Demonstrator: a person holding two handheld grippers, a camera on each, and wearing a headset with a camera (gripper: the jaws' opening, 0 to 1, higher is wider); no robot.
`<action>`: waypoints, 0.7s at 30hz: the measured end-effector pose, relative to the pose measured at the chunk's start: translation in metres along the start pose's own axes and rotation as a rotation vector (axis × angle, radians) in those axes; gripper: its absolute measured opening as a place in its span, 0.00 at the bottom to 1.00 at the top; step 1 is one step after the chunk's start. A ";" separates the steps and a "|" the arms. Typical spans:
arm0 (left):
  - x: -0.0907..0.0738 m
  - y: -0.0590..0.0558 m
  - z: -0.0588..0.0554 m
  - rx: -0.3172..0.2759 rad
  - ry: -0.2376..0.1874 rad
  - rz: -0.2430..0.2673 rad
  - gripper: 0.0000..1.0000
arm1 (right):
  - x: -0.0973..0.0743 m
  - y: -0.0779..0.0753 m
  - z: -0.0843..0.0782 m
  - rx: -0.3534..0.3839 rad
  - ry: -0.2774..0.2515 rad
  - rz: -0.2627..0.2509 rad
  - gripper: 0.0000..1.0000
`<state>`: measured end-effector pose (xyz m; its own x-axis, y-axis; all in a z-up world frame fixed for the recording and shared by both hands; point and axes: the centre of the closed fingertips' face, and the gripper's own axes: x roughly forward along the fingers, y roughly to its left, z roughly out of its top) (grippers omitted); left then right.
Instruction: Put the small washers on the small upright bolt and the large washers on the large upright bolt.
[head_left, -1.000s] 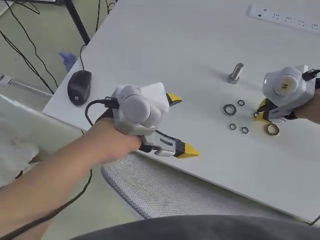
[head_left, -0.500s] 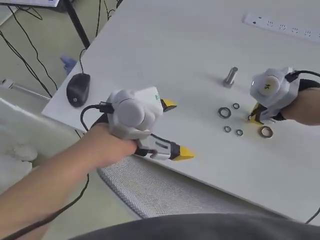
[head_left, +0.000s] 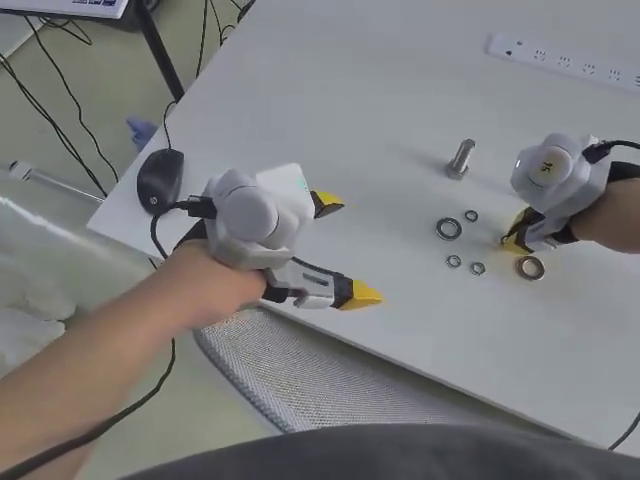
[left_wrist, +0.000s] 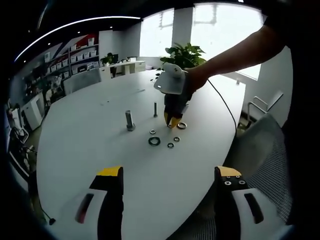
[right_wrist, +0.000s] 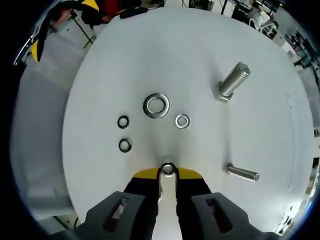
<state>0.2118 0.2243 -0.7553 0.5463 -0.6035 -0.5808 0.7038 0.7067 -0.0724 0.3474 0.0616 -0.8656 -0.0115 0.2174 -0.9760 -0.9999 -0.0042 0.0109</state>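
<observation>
The large upright bolt (head_left: 460, 158) (right_wrist: 231, 81) stands on the white table (head_left: 340, 110). The small upright bolt (right_wrist: 242, 173) (left_wrist: 155, 109) stands to its right. In front of them lie a large washer (head_left: 449, 229) (right_wrist: 156, 105) and three small washers (head_left: 471, 215) (head_left: 454, 261) (head_left: 478, 268). A second large washer (head_left: 531, 267) (left_wrist: 182, 125) lies by my right gripper (head_left: 515, 237) (right_wrist: 168, 172). That gripper points down at the table, shut on a small washer (right_wrist: 168, 169). My left gripper (head_left: 345, 250) (left_wrist: 170, 175) hovers open near the front edge, holding nothing.
A black mouse (head_left: 159, 176) sits at the table's left corner, and a white power strip (head_left: 560, 58) lies at the back right. A grey mesh chair (head_left: 330, 385) stands under the front edge. Cables run over the floor on the left.
The head view has shifted slightly. My right gripper stays at the small washer beside the large one, its tips closer together. The left gripper has barely moved.
</observation>
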 end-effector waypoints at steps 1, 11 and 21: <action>0.000 0.002 0.000 -0.002 -0.002 0.003 0.74 | -0.002 -0.001 -0.003 0.001 0.002 -0.001 0.12; 0.001 0.005 0.004 -0.003 -0.002 0.003 0.73 | -0.025 -0.013 -0.029 0.088 -0.020 -0.021 0.12; 0.004 0.001 0.007 0.005 0.001 -0.009 0.72 | -0.049 -0.039 -0.040 0.129 -0.033 -0.076 0.12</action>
<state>0.2179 0.2201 -0.7516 0.5393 -0.6099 -0.5806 0.7111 0.6992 -0.0739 0.3867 0.0121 -0.8266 0.0662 0.2443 -0.9674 -0.9898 0.1384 -0.0328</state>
